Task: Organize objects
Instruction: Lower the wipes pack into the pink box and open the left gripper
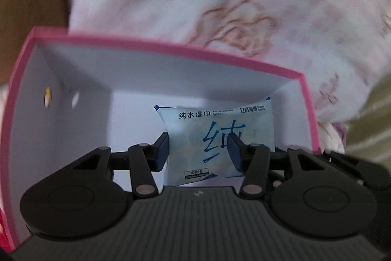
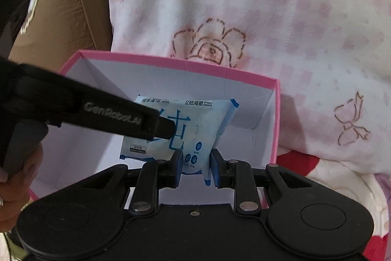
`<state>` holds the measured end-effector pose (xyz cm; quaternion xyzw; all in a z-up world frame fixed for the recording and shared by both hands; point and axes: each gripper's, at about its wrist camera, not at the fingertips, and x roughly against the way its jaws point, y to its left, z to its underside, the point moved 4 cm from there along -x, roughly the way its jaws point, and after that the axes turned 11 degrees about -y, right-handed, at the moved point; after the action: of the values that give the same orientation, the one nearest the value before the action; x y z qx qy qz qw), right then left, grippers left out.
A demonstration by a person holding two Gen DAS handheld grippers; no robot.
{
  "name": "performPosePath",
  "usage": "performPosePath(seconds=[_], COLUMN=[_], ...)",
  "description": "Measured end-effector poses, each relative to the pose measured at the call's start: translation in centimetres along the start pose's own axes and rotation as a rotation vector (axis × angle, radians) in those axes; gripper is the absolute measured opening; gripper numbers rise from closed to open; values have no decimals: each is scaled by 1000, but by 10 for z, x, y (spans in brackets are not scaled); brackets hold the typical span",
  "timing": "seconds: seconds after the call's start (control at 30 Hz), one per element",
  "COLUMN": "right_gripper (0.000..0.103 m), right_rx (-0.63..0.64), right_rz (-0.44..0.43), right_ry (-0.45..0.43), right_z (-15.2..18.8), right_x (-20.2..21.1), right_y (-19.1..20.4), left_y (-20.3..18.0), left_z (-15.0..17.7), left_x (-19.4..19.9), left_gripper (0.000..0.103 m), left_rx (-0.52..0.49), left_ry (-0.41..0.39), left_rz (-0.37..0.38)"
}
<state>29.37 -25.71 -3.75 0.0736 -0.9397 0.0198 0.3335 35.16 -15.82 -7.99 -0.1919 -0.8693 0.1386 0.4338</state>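
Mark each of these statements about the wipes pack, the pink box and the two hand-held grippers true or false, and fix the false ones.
1. The wipes pack is inside the pink box. True.
2. The box is lined in black. False: its inner walls are white.
3. The right hand-held gripper has its fingers on either side of the pack's lower corner. True.
4. The left hand-held gripper is far from the box. False: it reaches into the box, over the pack.
5. The box rests on a bare wooden table. False: it sits on a pink and white floral blanket.
6. The pack carries blue print. True.
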Motion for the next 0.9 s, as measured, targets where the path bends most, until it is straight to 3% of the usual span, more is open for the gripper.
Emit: performPosePath(seconds=[0.13, 0.37, 0.57, 0.7, 0.9], right_gripper=[32, 35, 36, 54, 52], right_rx=[50, 127, 244, 267, 241], right_rz=[-17, -46, -112, -125, -100], right_ry=[22, 61, 110, 153, 197], right_z=[6, 11, 29, 38, 39], right_x=[-10, -18, -20, -26, -34], right_y=[2, 9, 20, 29, 34], left_y=[9, 11, 8, 7, 12], left_z=[5, 1, 2, 5, 8], left_x=[-14, -33, -37, -36, -31], left_gripper=[50, 50, 49, 48, 47], left_rx=[79, 84, 11, -26, -38], left_ry=[59, 121, 111, 119, 151], left_rz=[0, -66, -102, -122, -95])
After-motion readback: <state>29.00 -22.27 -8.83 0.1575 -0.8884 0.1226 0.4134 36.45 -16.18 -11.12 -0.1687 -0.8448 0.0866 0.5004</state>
